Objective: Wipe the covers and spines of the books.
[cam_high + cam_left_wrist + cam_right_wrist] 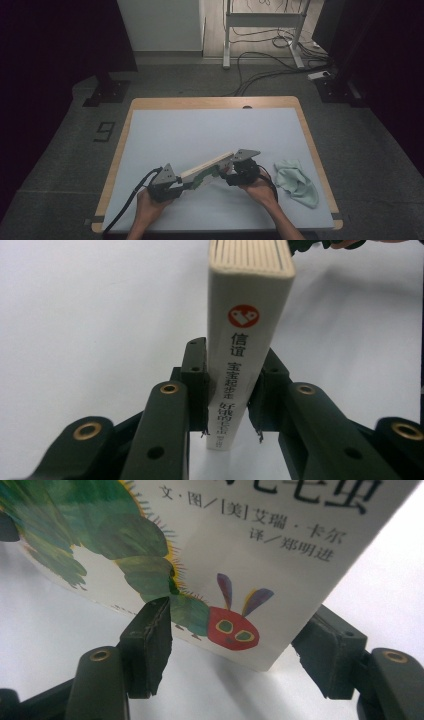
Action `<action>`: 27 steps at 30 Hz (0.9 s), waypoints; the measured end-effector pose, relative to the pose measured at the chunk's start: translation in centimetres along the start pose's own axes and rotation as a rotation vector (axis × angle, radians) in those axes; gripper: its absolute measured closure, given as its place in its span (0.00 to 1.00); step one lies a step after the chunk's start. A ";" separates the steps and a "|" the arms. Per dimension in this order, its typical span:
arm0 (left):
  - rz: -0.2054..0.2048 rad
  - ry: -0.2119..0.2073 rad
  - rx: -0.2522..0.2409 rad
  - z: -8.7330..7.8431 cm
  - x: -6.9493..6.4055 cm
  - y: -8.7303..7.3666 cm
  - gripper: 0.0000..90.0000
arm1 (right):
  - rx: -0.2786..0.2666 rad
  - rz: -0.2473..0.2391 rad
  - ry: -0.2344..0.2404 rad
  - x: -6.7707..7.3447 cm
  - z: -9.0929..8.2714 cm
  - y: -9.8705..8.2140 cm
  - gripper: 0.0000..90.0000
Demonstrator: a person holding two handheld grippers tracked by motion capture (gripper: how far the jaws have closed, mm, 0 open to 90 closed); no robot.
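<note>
One picture book [210, 169] hangs above the pale surface [200, 130] between two grippers, its spine clenched between the left gripper's [227, 405] fingers [196, 375], its caterpillar cover's corner between the right gripper's [240, 645] parted fingers [150, 640], whose grip I cannot tell, one green cloth [296, 181] lying beside.

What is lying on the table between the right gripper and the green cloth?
Nothing lies there. In the high view, the stretch of pale table cover between the right gripper, at the book, and the green cloth is bare.
</note>
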State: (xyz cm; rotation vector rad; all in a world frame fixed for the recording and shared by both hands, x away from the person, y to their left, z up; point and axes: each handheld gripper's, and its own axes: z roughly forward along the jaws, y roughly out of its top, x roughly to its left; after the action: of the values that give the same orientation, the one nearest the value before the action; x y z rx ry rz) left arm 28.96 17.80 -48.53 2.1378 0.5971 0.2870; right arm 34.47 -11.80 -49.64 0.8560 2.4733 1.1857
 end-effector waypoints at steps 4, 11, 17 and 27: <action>-0.011 0.027 0.004 -0.1 0.5 0.1 0.77 | -0.004 0.005 -0.003 0.2 -0.1 -0.1 0.40; -0.024 0.072 0.014 -0.2 0.9 0.1 0.68 | -0.015 0.009 0.016 0.7 -0.5 -0.6 0.41; -0.010 0.103 0.018 -0.3 0.1 -0.2 0.67 | -0.017 0.009 0.031 0.8 -0.8 -0.8 0.42; 0.002 0.110 0.013 -0.4 -0.5 -0.6 0.68 | -0.015 -0.011 0.034 0.8 -2.1 -0.9 0.33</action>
State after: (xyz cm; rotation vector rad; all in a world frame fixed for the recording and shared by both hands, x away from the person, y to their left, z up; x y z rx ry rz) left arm 28.17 18.09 -48.80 2.1458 0.6618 0.4044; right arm 32.51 -13.05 -49.06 0.8237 2.4892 1.2230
